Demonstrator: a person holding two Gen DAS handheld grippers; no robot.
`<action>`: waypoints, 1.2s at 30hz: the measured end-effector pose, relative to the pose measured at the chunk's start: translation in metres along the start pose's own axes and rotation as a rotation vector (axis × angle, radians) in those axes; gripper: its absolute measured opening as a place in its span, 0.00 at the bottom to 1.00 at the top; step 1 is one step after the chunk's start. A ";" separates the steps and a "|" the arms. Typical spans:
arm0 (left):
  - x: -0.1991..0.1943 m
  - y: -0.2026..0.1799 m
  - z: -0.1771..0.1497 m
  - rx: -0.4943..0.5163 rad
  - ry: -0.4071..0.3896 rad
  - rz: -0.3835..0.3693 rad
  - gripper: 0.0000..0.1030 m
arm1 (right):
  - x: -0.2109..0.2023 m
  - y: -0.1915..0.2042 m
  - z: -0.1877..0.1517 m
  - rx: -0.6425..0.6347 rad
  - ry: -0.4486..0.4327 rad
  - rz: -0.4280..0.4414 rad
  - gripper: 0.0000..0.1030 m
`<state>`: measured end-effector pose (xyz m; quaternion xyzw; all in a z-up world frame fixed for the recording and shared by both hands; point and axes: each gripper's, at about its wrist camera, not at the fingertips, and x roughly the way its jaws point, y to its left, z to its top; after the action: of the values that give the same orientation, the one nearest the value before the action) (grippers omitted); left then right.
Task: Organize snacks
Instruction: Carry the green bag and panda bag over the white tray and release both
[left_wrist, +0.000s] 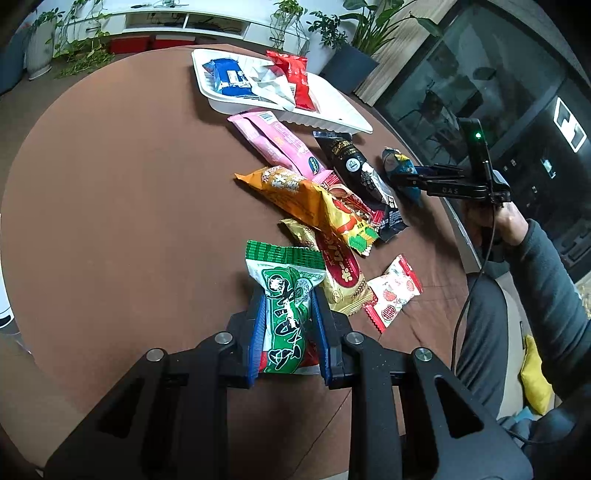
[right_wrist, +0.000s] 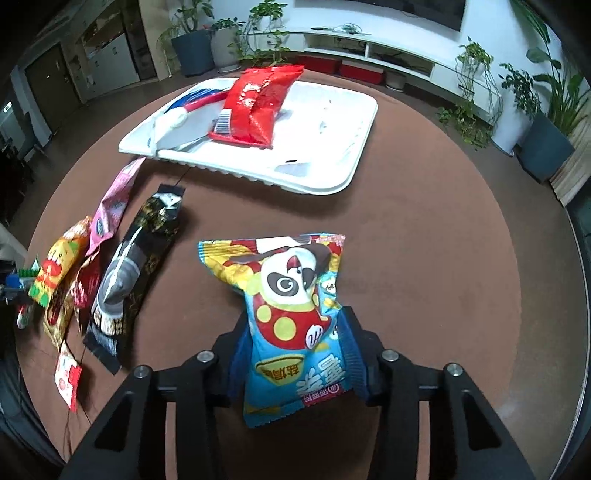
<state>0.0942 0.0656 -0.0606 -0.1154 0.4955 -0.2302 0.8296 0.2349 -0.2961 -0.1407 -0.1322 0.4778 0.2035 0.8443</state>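
My left gripper (left_wrist: 288, 299) is shut on a green and white snack packet (left_wrist: 280, 273), whose top fans out above the blue pads. A blue panda packet (right_wrist: 288, 280) sits pinched at its waist in my right gripper (right_wrist: 295, 321), just over the brown table. The left wrist view shows that gripper (left_wrist: 402, 177) at the right with the same packet (left_wrist: 397, 160). A white tray (right_wrist: 332, 122) at the far side holds a red packet (right_wrist: 255, 103), a blue packet (left_wrist: 229, 77) and a white one (left_wrist: 273, 86).
Loose packets lie between tray and grippers: pink (left_wrist: 277, 142), black (left_wrist: 354, 166), orange (left_wrist: 295, 192), gold and red (left_wrist: 340, 269), small white and red (left_wrist: 393, 291). A person's sleeve (left_wrist: 546, 280) reaches in from the right. The round table's edge (right_wrist: 576, 258) curves nearby.
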 end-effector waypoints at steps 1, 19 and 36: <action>-0.001 0.001 0.000 -0.002 -0.003 0.000 0.21 | 0.001 0.001 0.001 0.000 0.001 -0.004 0.47; -0.017 0.007 0.005 -0.049 -0.066 -0.048 0.21 | -0.051 -0.008 -0.047 0.399 -0.170 0.311 0.34; -0.056 0.030 0.113 -0.061 -0.219 -0.062 0.21 | -0.077 -0.073 -0.021 0.717 -0.306 0.406 0.34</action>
<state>0.1781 0.1148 0.0241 -0.1803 0.4051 -0.2264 0.8672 0.2175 -0.3861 -0.0827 0.2974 0.4042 0.2037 0.8407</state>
